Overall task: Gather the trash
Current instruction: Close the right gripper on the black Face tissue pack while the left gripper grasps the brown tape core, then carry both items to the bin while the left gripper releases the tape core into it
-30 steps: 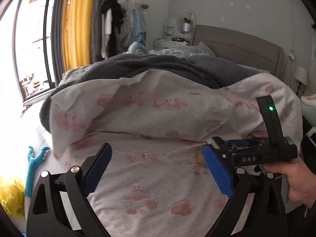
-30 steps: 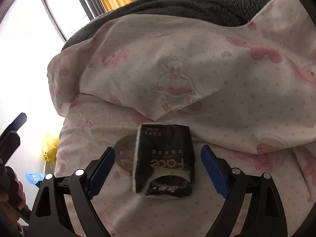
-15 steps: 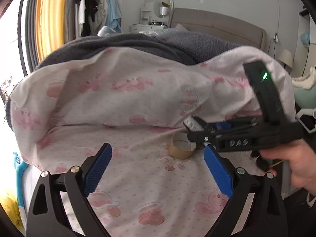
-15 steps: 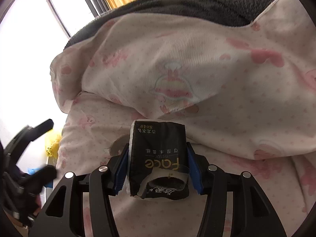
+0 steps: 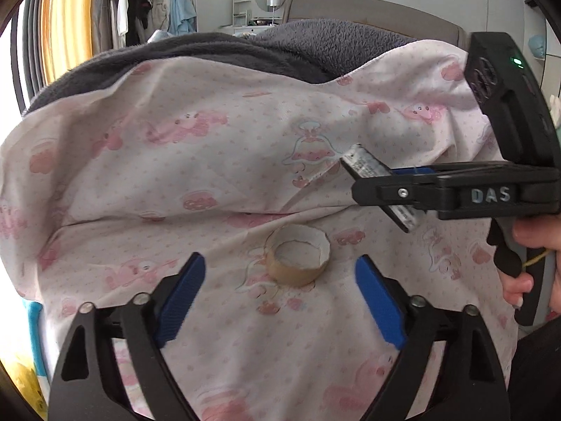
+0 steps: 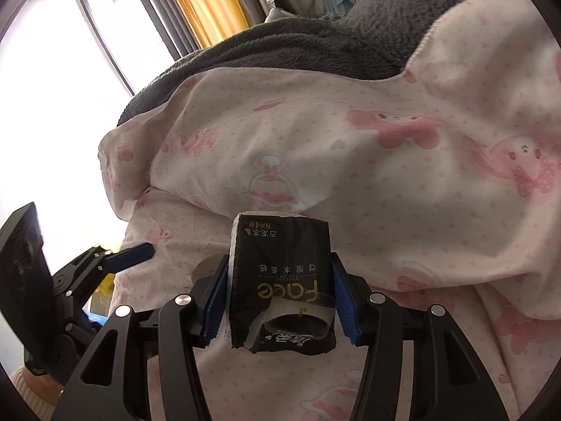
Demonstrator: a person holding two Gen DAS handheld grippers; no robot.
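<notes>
Tissue pack (image 6: 280, 280), torn open, sits clamped in right gripper (image 6: 278, 301); left gripper (image 5: 280, 294) fingers, just closing, straddle tape core (image 5: 298, 259) untouched.

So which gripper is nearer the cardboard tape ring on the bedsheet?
Left. The left gripper sits just short of the cardboard tape ring, pads apart on either side, jaws closing. The right gripper is up beside it, clamped on the black tissue pack.

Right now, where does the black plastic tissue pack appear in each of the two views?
Left wrist view: black plastic tissue pack at right of centre, seen edge-on, clamped in the right claw.
Right wrist view: pack at bottom centre.
Shared landmark: pink cartoon-print quilt.
</notes>
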